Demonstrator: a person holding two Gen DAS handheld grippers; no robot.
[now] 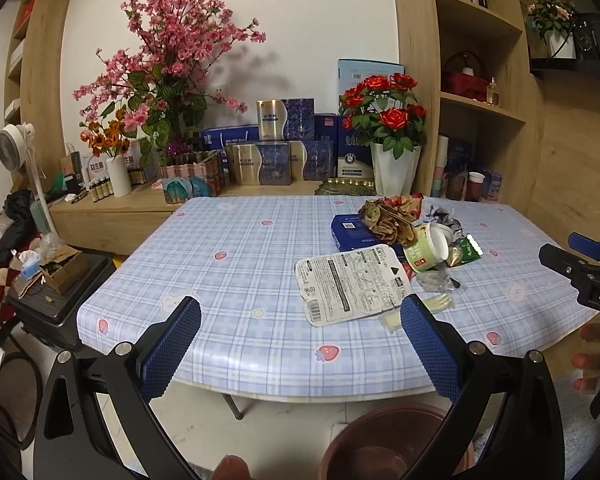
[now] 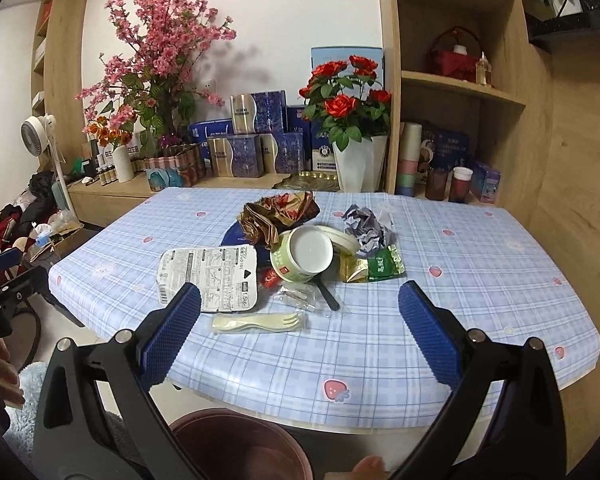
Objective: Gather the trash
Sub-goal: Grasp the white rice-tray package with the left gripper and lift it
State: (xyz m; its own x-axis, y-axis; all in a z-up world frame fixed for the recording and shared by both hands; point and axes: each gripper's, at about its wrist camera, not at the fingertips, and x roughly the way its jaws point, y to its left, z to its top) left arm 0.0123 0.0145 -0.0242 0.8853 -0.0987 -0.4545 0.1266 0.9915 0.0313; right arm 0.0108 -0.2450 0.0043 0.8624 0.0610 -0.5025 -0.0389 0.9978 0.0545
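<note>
Hovering off the table's near edge, the left gripper (image 1: pixel 300 334) and right gripper (image 2: pixel 299 320) both hang spread wide, holding nothing. All the trash (image 2: pixel 300 248) sits heaped toward the table's (image 2: pixel 480 280) middle; the brown bin (image 2: pixel 240 446) below its near edge looks empty. Collection has apparently not begun.

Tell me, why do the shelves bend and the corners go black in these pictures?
Fisheye lenses: in the left wrist view the shelves bow outward and the corners go black; the right wrist view curves its shelves and the table edge likewise. Both are evenly lit and reasonably sharp.
</note>
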